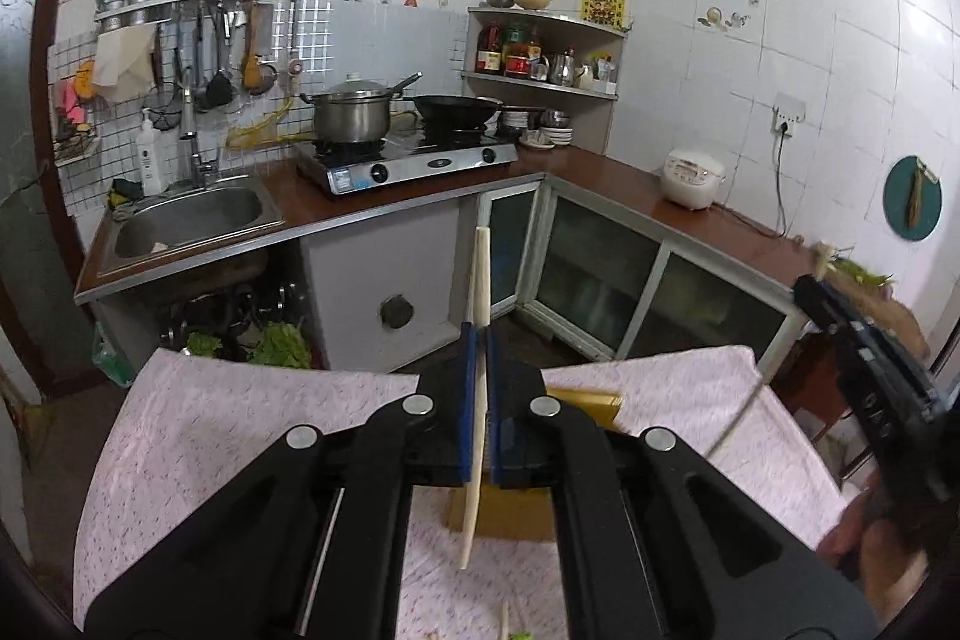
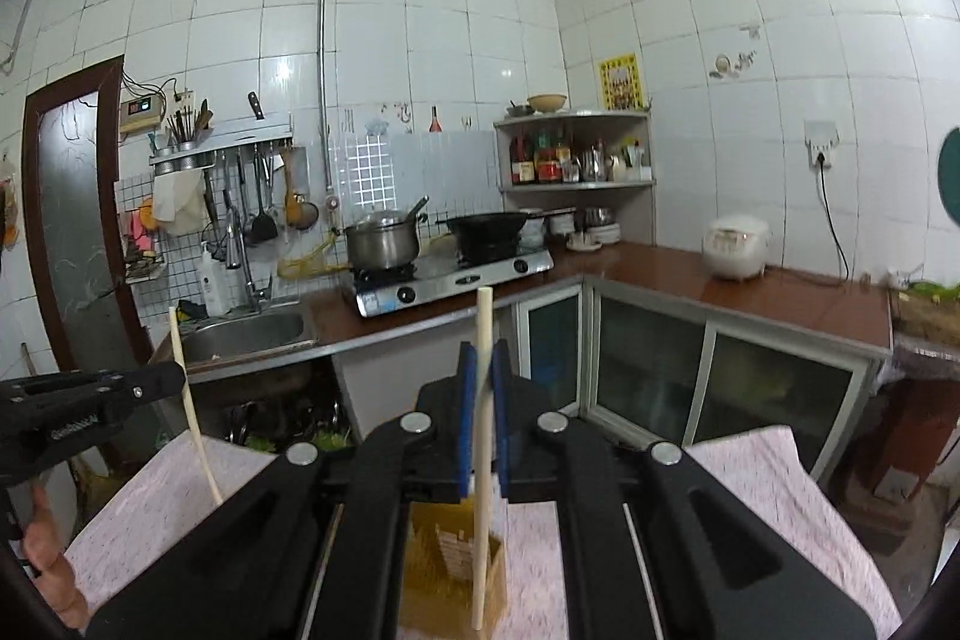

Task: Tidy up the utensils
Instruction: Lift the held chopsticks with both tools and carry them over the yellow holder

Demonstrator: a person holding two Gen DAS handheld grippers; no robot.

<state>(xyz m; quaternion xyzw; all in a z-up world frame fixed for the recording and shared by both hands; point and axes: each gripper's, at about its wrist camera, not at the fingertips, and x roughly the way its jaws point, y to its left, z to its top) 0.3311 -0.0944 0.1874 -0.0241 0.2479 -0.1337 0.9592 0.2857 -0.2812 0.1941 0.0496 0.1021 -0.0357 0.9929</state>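
One chopstick (image 1: 480,334) is pinched tight in the left gripper (image 1: 480,358). Another chopstick (image 2: 482,436) is pinched in the right gripper (image 2: 482,388). Both are held above the box (image 2: 456,574); neither is put in yet.

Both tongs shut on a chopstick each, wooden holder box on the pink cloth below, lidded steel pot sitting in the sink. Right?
Not the pot. In the left wrist view the lidded steel pot sits on the gas stove, not in the sink. The rest stands: left tongs and right tongs each clamp a chopstick, above the holder box.
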